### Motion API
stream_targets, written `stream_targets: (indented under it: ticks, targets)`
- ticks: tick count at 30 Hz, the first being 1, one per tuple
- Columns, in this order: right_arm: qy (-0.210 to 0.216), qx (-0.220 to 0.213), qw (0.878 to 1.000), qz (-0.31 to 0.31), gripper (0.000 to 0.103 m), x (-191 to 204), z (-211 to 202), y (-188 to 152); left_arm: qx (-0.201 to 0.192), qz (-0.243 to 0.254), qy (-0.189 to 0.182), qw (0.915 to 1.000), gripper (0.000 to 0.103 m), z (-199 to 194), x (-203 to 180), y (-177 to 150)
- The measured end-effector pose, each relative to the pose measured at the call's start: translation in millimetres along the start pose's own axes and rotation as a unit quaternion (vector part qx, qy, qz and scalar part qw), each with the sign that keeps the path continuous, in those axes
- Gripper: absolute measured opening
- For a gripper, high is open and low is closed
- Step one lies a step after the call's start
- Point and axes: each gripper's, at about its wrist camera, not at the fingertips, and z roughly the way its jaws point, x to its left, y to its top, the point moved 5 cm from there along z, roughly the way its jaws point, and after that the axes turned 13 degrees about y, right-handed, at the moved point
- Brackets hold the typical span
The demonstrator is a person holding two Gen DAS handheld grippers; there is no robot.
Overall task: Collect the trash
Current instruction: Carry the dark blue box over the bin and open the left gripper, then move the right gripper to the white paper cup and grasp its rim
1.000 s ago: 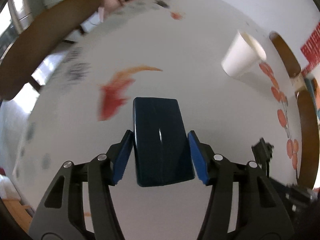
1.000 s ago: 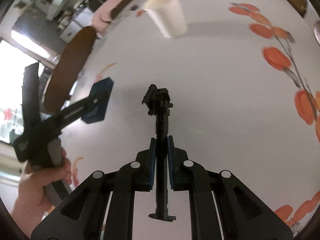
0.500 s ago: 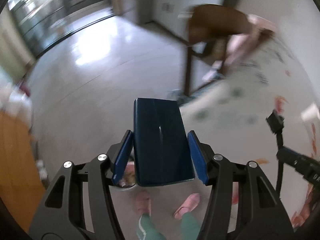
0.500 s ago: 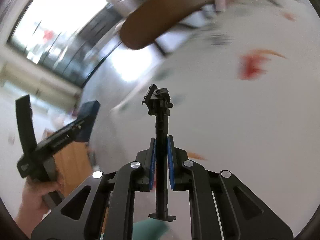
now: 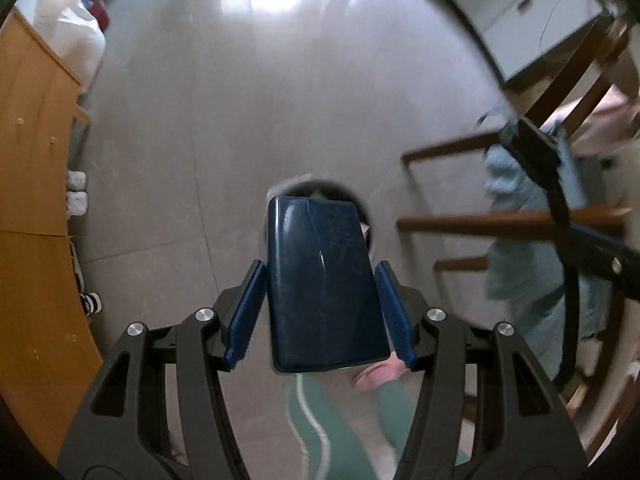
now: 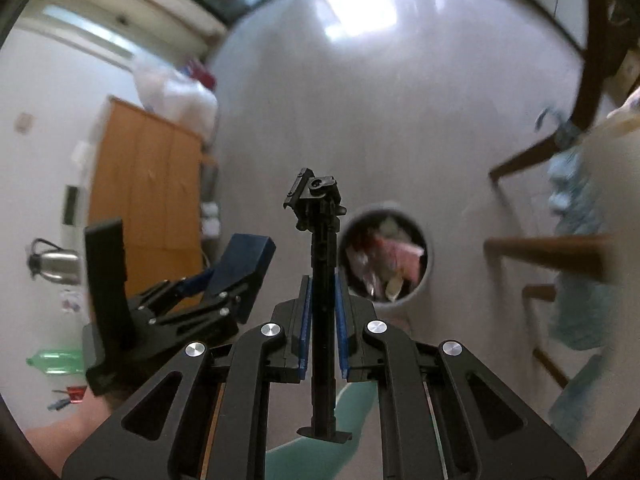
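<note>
Disposal is the step in hand, I judge: my left claw (image 5: 320,304) grips a dark blue box (image 5: 322,288) above the trash bin (image 6: 426,276) on the floor, my right claw (image 6: 322,328) pinches a black bracket (image 6: 322,280), and both need releasing over it.

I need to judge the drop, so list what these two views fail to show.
- Left wrist view: the dark blue box held in the left gripper covers most of the trash bin; its contents are hidden.
- Right wrist view: the black tool in the right gripper crosses the bin's left rim; the trash inside is blurred, items unidentifiable.
- Both views: the chair is motion-blurred.
</note>
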Motion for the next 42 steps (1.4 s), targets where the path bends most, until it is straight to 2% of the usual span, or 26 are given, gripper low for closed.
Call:
stream_targets:
  ticks: [7, 11, 12, 13, 14, 15, 17, 18, 22, 24, 28, 30, 33, 35, 38, 42]
  targets:
    - [-0.025, 0.066, 0.996, 0.055, 0.012, -96, 148, 8, 0.059, 0.001, -0.033, 0.9977, 0.053, 151, -19, -4]
    - [-0.025, 0.085, 0.994, 0.066, 0.012, -134, 218, 11, 0.072, -0.005, -0.048, 0.9962, 0.054, 214, -27, -2]
    - [-0.030, 0.086, 0.994, 0.060, 0.016, -138, 227, 8, 0.078, -0.007, -0.051, 0.9956, 0.056, 228, -29, -2]
    - [-0.036, 0.088, 0.994, 0.055, 0.016, -142, 234, 10, 0.087, -0.011, -0.053, 0.9948, 0.068, 239, -30, -5]
    - [-0.041, 0.091, 0.993, 0.055, 0.022, -147, 239, 12, 0.097, -0.012, -0.051, 0.9939, 0.074, 247, -30, -6]
    - [-0.045, 0.094, 0.993, 0.061, 0.038, -152, 242, 12, 0.101, -0.013, -0.043, 0.9938, 0.080, 252, -30, -8]
    - [-0.057, 0.084, 0.992, 0.070, 0.054, -155, 230, 14, 0.104, -0.016, -0.034, 0.9939, 0.085, 254, -27, -9]
    - [-0.054, 0.074, 0.993, 0.068, 0.055, -153, 224, 17, 0.101, -0.018, -0.039, 0.9939, 0.087, 251, -24, -8]
    - [-0.043, 0.055, 0.995, 0.068, 0.055, -137, 196, 20, 0.084, -0.024, -0.041, 0.9953, 0.088, 219, -11, -9]
    - [-0.033, 0.040, 0.997, 0.062, 0.055, -119, 169, 22, 0.063, -0.026, -0.039, 0.9969, 0.088, 187, -4, -11]
    - [0.002, -0.001, 1.000, 0.031, 0.055, -61, 104, 22, 0.024, -0.029, -0.038, 0.9986, 0.088, 99, 13, -9]
    - [0.023, -0.028, 0.999, 0.020, 0.055, -29, 61, 19, 0.002, -0.027, -0.035, 0.9990, 0.088, 56, 17, -6]
    - [0.045, -0.083, 0.996, 0.000, 0.055, 10, -12, 13, -0.034, -0.017, -0.026, 0.9989, 0.094, -22, 19, 0]
    - [0.050, -0.118, 0.992, -0.006, 0.055, 22, -57, 6, -0.068, -0.006, -0.022, 0.9975, 0.096, -70, 12, 4]
    - [0.044, -0.177, 0.983, -0.004, 0.062, 26, -131, -11, -0.104, 0.026, -0.030, 0.9937, 0.096, -136, -14, 11]
    - [0.006, -0.241, 0.970, 0.019, 0.065, -1, -224, -48, -0.123, 0.081, -0.067, 0.9868, 0.096, -193, -75, 16]
